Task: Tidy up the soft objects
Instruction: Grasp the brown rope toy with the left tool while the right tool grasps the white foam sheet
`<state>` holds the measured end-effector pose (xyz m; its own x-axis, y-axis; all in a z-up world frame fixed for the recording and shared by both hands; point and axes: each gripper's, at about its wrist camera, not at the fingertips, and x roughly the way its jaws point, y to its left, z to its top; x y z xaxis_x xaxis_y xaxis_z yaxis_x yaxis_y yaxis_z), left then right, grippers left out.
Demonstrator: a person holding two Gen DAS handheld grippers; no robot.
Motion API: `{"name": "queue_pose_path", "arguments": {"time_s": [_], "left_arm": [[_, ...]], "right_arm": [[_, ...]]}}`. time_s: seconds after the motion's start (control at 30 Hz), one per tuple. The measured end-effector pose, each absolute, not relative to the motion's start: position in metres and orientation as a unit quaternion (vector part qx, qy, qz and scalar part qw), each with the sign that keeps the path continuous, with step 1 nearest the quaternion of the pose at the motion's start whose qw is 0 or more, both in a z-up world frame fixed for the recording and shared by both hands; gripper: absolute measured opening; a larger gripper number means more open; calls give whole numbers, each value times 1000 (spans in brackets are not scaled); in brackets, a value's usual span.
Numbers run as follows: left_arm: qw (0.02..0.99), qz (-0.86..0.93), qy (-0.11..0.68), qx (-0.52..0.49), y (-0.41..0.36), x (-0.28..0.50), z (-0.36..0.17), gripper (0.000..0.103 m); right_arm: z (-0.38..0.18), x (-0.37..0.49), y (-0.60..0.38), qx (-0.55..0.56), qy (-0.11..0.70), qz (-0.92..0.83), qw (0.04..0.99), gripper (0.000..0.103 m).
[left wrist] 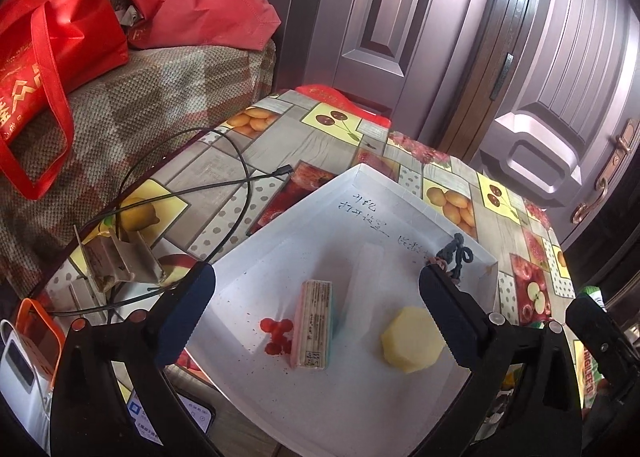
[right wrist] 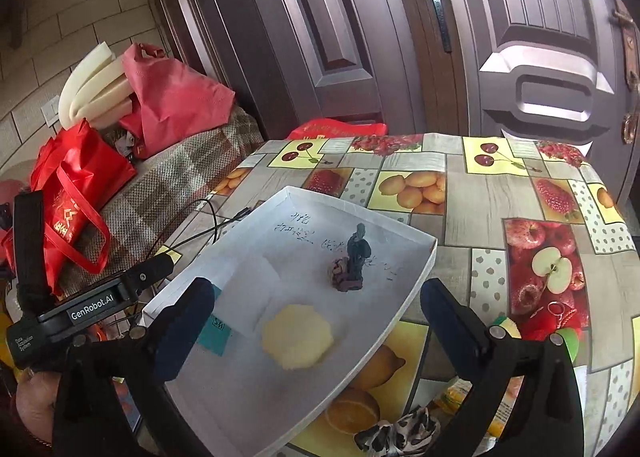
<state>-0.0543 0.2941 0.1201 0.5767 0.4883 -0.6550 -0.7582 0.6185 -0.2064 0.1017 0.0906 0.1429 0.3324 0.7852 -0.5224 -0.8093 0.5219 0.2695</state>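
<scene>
A white tray (left wrist: 320, 413) lies on the fruit-print tablecloth. In it are a yellow sponge (left wrist: 412, 339), a pink and teal block (left wrist: 314, 331) with a label, a white foam block (left wrist: 366, 277) and a dark hair tie (left wrist: 454, 257). My left gripper (left wrist: 316, 277) hangs open over the tray, its fingers either side of the labelled block and apart from it. My right gripper (right wrist: 316, 291) is also open above the tray (right wrist: 360, 213), over the yellow sponge (right wrist: 297, 337), with the hair tie (right wrist: 352, 265) beyond. Nothing is held.
A leopard scrunchie (right wrist: 400, 433) and a red and green item (right wrist: 556, 321) lie on the table right of the tray. A black cable (left wrist: 240, 161), cardboard piece (left wrist: 116, 261), phone (left wrist: 172, 421) and power bank (left wrist: 20, 369) sit left. Red bags (left wrist: 52, 53) rest on a sofa.
</scene>
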Motion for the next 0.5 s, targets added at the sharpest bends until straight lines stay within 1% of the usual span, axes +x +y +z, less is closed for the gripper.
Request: {"name": "queue_pose_path", "arguments": {"time_s": [0.13, 0.23, 0.37, 0.5], "left_arm": [[877, 328, 266, -229, 270, -55, 133, 103], [896, 280, 272, -214, 244, -48, 136, 103], [912, 188, 313, -185, 196, -33, 127, 103], [906, 71, 396, -131, 133, -18, 94, 103]], "right_arm": [[178, 101, 48, 7, 240, 476, 846, 103], [199, 106, 11, 44, 200, 477, 855, 103], [204, 114, -26, 44, 211, 455, 864, 103], [177, 118, -57, 27, 257, 406, 876, 103]]}}
